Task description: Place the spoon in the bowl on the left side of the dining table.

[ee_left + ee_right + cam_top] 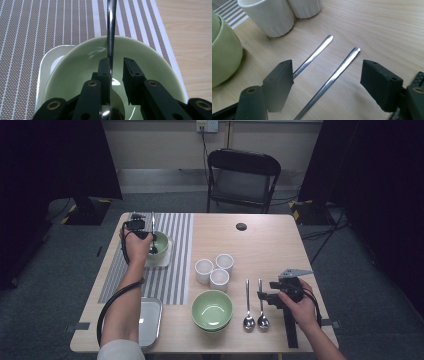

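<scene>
High view first, from the left edge across: a flat metal tray (150,317) sits at the near corner, dull and rounded at its corners; behind it a woven mat (172,255) runs in grey and white stripes toward the far edge; on the mat a small white square dish (162,259) carries a glossy pale green bowl (161,242), and the left gripper (151,238) hangs over that bowl, pointing down into it; left gripper view shows a slim polished steel spoon (111,32) standing in the bowl (75,67), its handle leaning on the far rim and running away over the stripes, its rounded scoop down at the bottom; the left pad lies against the handle while the right pad stands clear, so the jaws are parted and not pinching it; further right on the bare pale wood table (265,245) three ribbed white cups (214,270) cluster together, a second green bowl (212,310) sits near the front edge, and two more steel spoons (255,305) lie side by side, scoops toward the person, handles pointing away; the right gripper (267,297) rests just beside them, its black pads spread wide on either side of their handles (329,75), touching neither.
</scene>
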`<state>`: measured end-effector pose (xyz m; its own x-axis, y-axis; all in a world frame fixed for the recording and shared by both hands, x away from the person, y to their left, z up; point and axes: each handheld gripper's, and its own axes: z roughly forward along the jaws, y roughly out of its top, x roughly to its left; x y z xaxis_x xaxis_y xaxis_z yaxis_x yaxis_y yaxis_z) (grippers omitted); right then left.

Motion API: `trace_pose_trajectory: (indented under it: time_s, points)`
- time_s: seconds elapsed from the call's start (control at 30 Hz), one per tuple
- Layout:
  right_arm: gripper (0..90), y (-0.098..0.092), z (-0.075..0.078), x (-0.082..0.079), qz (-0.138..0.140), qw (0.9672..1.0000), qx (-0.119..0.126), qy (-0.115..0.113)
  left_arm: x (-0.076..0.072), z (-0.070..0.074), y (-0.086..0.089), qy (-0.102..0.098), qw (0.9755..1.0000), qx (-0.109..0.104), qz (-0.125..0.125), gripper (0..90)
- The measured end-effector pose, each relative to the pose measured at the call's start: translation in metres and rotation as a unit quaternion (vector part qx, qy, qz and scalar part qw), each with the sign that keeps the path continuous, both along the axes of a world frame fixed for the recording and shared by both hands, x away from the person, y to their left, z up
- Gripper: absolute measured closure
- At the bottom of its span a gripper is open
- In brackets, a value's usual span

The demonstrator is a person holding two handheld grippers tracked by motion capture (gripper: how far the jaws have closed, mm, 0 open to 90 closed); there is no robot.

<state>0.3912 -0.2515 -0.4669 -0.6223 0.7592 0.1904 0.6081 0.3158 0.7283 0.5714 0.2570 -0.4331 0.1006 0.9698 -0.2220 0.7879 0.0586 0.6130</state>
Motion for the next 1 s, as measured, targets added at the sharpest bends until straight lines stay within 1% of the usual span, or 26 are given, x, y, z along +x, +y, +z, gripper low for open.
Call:
trace_pose_trajectory:
  time_s: [0.03,0.13,0.17,0.23,0.37,0.4,0.43,0.57,0.63,0.67,0.8,0.9,0.97,1.0]
  points:
    - [25.4,0.0,0.0001,-0.0002,-0.001,1.0,-0.001,0.0,0.0009,-0.0008,-0.0003,0.005,1.0,0.003,0.003,77.7]
    - [25.4,0.0002,0.001,-0.0005,-0.001,1.0,0.002,-0.001,0.0026,-0.0038,-0.0004,0.009,1.0,0.002,0.004,77.8]
    - [25.4,0.0,0.0012,-0.0006,-0.001,1.0,0.002,-0.002,0.0029,-0.0047,-0.0003,0.009,0.9999,0.006,0.006,78.0]
    - [25.4,-0.0006,0.0011,-0.0006,-0.002,1.0,0.003,-0.001,0.0035,-0.0066,-0.0003,0.012,0.9999,0.001,0.007,79.9]
    - [25.4,-0.0015,0.0002,-0.0001,-0.004,1.0,0.002,0.001,0.0039,-0.0085,-0.0008,0.015,0.9999,0.005,0.006,81.8]
    - [25.4,-0.0015,0.0002,0.0001,-0.003,1.0,0.001,-0.001,0.0039,-0.0085,-0.001,0.018,0.9998,0.003,0.007,82.9]
    - [25.4,-0.0015,0.0004,0.0001,-0.003,1.0,0.002,-0.001,0.0039,-0.0084,-0.001,0.018,0.9998,0.007,0.008,83.1]
    - [25.4,-0.0008,0.0005,0.0004,-0.002,1.0,0.003,-0.001,0.0044,-0.0085,-0.0014,0.016,0.9998,0.008,0.007,83.9]
    - [25.4,-0.0001,0.0005,0.0002,-0.001,1.0,0.003,0.002,0.0045,-0.0087,-0.0016,0.017,0.9998,0.005,0.005,83.9]
    - [25.4,0.0,0.0005,0.0001,-0.001,1.0,0.001,0.002,0.0046,-0.0093,-0.0016,0.018,0.9997,0.013,0.003,84.1]
    - [25.4,0.0003,0.0006,0.0001,0.0,1.0,0.002,0.0,0.0041,-0.0099,-0.0017,0.017,0.9998,0.009,0.005,83.2]
    - [25.4,-0.0001,0.0009,0.0,0.0,1.0,0.002,-0.001,0.003,-0.0083,-0.0016,0.014,0.9998,0.008,0.009,80.5]
    - [25.4,-0.0002,0.0014,-0.0004,-0.001,1.0,0.001,-0.001,0.0018,-0.0064,-0.0012,0.014,0.9999,0.003,0.003,79.8]
    - [25.4,-0.0002,0.0017,-0.0007,-0.001,1.0,0.001,-0.002,0.0009,-0.0051,-0.0016,0.012,0.9999,0.004,0.006,79.2]
